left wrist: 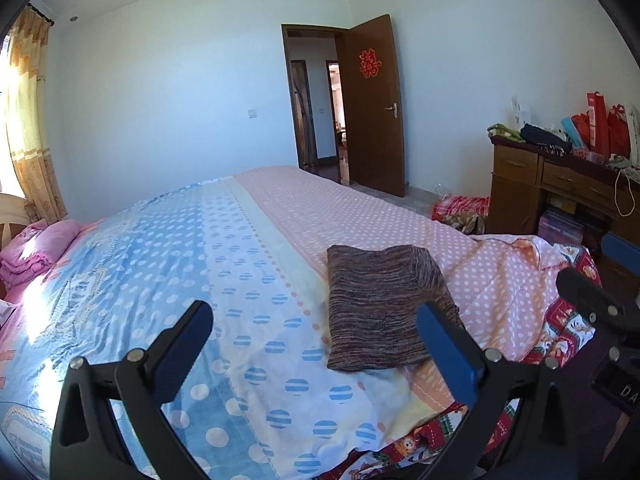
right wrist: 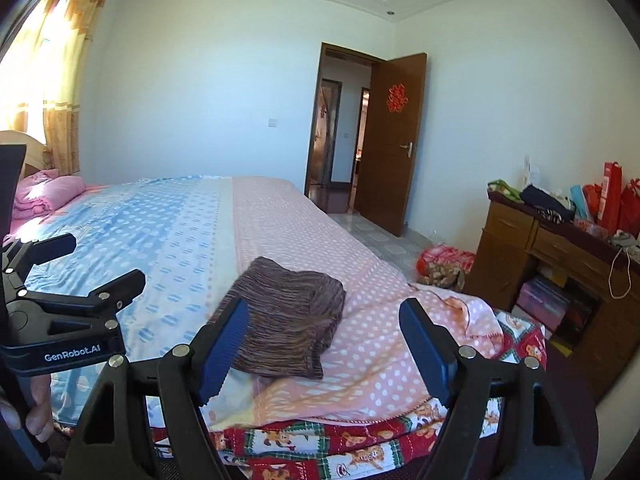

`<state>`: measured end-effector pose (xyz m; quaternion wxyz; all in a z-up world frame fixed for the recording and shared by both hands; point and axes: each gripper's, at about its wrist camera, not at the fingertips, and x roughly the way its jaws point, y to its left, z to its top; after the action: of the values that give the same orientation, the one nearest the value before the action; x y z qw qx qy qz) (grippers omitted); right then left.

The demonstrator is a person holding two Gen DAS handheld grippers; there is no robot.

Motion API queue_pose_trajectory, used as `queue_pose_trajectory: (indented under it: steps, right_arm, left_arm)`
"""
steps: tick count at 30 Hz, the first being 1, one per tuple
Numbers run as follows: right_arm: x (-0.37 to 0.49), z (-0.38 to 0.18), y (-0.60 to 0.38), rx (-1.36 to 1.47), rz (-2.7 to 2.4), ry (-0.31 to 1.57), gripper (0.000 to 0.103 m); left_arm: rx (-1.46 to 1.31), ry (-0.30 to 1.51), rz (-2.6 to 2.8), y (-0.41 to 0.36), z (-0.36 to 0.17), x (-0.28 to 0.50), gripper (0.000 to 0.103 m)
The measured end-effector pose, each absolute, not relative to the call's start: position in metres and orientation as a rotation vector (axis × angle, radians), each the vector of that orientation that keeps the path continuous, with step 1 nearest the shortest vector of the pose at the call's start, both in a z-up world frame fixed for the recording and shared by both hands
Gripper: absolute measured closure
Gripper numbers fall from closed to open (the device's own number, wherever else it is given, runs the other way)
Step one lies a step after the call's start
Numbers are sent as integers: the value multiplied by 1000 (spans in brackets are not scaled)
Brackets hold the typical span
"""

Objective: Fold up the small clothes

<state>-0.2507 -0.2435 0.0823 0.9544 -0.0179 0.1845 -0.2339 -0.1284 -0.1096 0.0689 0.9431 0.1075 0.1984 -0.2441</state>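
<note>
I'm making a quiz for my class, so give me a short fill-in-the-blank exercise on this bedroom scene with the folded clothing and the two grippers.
1. The striped brown garment lies ____ on the bed.
2. Both the left gripper and the right gripper hold ____.
3. The wooden door with the red ornament stands ____.
4. A pink bundle lies at the end of the bed nearest the ____.

Missing words: folded; nothing; open; curtain
</note>
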Motion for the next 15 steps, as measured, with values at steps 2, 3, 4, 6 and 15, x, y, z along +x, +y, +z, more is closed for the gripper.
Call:
queue_pose_trajectory:
  steps: [2, 3, 4, 6, 15]
  right_arm:
    - [-252, 86, -239, -41, -466, 352, 24]
    - [-253, 87, -238, -43, -464, 344, 24]
    - [-253, 87, -238, -44, -462, 340, 24]
    - [-253, 87, -238, -39, -462, 337, 24]
    - [-255, 85, -245, 3, -464, 335, 24]
  left_arm:
    - [210, 386, -484, -108, 72, -131, 0]
    - [207, 381, -483, -108, 72, -132, 0]
    - [205, 380, -481, -108, 73, -133, 0]
    - [206, 382, -481, -109, 72, -133, 0]
    - [216, 376, -483, -112, 75, -140, 0]
